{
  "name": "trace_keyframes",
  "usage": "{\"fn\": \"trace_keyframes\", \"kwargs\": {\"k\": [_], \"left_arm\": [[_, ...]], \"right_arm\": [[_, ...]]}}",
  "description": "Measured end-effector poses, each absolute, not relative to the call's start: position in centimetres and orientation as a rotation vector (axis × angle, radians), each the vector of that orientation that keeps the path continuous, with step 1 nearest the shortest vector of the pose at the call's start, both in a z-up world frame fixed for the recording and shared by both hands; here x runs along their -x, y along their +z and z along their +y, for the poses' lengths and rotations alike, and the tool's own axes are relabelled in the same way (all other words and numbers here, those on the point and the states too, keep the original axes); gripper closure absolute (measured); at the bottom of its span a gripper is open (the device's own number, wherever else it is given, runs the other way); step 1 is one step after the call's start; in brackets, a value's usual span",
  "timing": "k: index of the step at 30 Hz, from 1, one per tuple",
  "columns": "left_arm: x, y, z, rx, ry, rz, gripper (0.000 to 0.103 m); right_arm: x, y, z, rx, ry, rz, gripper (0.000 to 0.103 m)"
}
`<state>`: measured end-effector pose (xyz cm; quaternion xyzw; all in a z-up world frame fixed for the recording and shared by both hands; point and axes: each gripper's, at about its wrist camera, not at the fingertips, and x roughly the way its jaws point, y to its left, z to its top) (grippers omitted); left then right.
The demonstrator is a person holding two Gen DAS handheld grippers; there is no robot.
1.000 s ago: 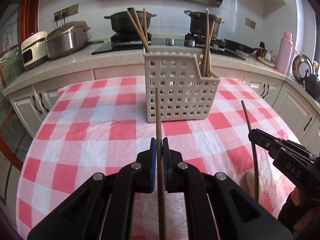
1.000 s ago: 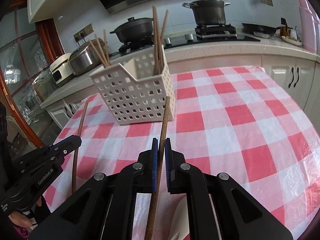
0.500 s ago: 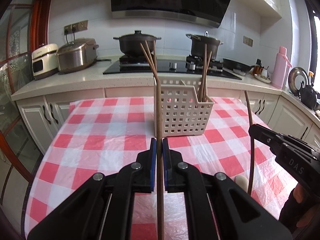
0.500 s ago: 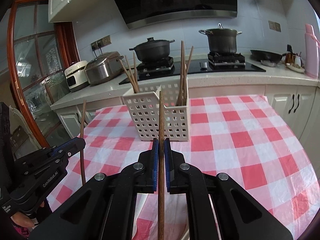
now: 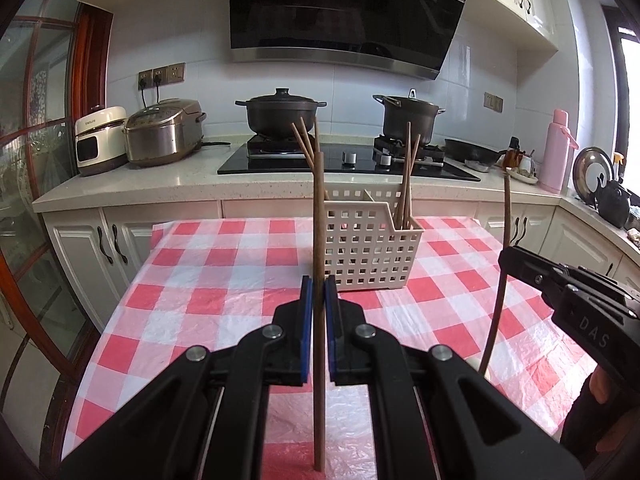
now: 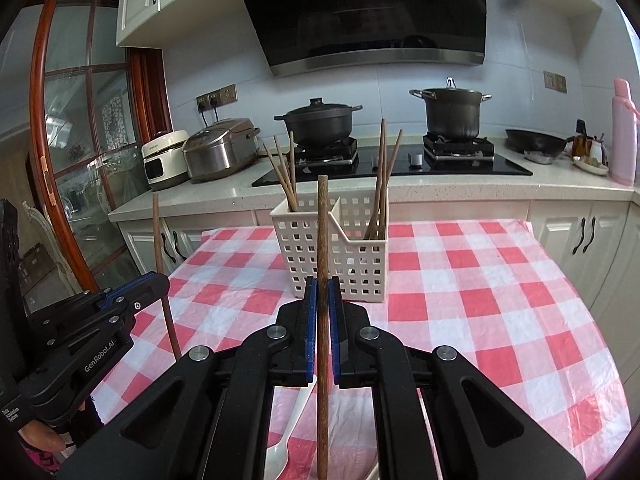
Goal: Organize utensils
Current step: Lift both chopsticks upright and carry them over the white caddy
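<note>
Both wrist cameras sit just behind their own jaws, above the checked worktop (image 5: 224, 280), and face the stove wall, angled slightly downward. The left view looks along the left gripper (image 5: 319, 300), with the right gripper (image 5: 505, 258) at its right edge; the right view mirrors it. Both views share the white slotted basket (image 6: 332, 248) at middle distance, the hob and two dark pots (image 5: 280, 114).
</note>
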<state>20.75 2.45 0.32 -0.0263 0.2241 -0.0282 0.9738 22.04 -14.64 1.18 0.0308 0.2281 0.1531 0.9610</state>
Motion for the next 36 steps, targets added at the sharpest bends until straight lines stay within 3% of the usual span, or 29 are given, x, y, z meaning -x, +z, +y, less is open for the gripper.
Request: {"fn": "trace_keyframes", "kwargs": {"k": [23, 36], "left_arm": [[-21.7, 3.9, 1.3, 0.007, -0.087, 0.363, 0.097], [-25.6, 8.6, 0.3, -0.015, -0.145, 0.323, 0.097]], "right_arm": [[-23.4, 4.4, -14.0, -0.015, 0.324, 0.385, 0.097], [-27.1, 8.0, -14.3, 0.004, 0.317, 0.341, 0.097]]}}
